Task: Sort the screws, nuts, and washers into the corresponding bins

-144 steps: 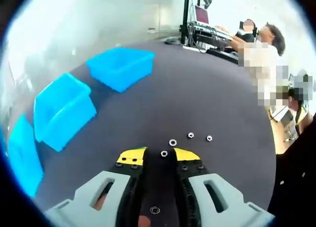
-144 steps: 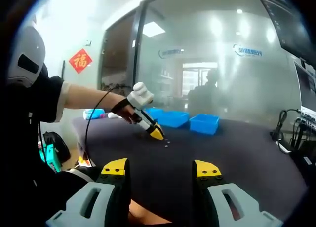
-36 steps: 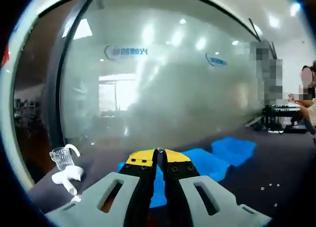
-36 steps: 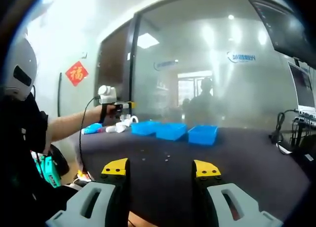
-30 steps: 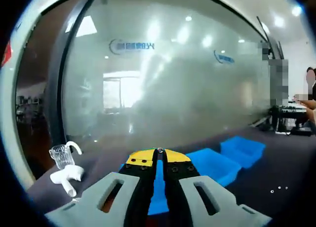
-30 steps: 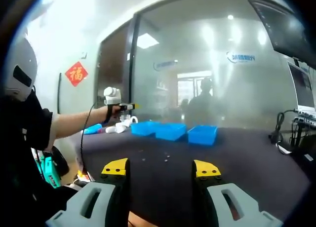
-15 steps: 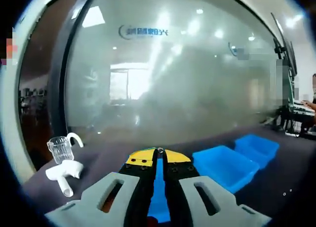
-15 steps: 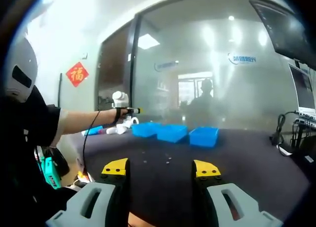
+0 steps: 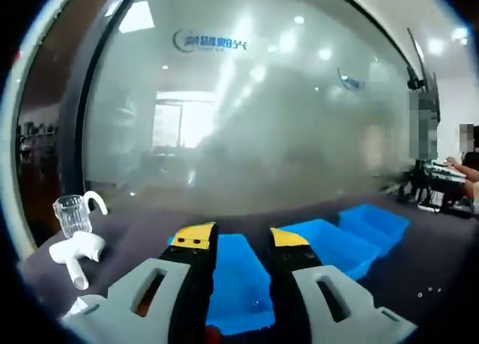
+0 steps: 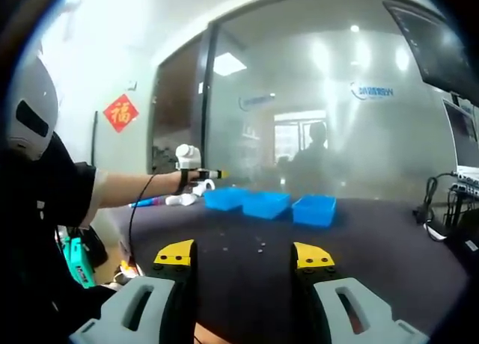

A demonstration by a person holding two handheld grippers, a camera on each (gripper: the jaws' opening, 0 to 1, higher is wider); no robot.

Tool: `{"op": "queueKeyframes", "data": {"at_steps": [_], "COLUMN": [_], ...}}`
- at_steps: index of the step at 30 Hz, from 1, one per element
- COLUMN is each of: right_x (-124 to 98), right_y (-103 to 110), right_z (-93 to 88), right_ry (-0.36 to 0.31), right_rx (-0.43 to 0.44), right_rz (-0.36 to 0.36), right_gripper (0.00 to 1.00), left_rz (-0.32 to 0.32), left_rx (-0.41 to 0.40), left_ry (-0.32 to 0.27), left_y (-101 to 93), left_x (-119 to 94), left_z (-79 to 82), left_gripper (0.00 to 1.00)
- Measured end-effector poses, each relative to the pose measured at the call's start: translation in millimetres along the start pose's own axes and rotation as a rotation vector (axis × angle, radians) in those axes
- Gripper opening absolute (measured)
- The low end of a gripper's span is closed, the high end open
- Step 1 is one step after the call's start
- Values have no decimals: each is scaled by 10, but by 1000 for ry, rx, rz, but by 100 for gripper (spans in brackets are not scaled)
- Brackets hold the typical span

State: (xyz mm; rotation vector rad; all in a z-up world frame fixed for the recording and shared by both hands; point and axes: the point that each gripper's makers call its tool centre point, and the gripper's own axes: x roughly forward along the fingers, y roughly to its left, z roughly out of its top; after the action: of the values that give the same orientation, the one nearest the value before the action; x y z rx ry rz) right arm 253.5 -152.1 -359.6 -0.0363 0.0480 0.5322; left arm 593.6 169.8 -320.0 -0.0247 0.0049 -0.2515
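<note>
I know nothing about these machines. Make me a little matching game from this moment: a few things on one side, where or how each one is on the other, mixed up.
Things:
1. left gripper
2. right gripper
3. clear cup
4. loose small parts

Places or states:
A. scattered on the dark table, short of the bins
B. open, held over the nearest blue bin
C. open, low over bare table, away from the bins
D. standing beside a white object, left of the bins

Pairs: 1-B, 2-C, 3-D, 4-A
</note>
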Motion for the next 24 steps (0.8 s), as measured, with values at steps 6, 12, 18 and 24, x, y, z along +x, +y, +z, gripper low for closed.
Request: {"op": "queueKeyframes", "data": {"at_steps": [6,12,18,24], "right_x": [8,8,23,39], "right_y": [13,3,20,20], "right_z": [-23,-4,-19,-21], "right_ry": [3,-6,-5,-4], "right_rx": [0,2,3,1], "right_rz": [6,7,15,19], "right_gripper": [45,45,45,45], "left_rz": [-27,-116,-144,-184], "left_rx": [50,97,38,37], "left_ry": [6,53,-7,-38], "left_y": [-177,-479,-642,-716], "left_x": [-180,-498,-897,-1213], "left_z": [15,-133,-27,2], "left_gripper": [30,37,36,36]}}
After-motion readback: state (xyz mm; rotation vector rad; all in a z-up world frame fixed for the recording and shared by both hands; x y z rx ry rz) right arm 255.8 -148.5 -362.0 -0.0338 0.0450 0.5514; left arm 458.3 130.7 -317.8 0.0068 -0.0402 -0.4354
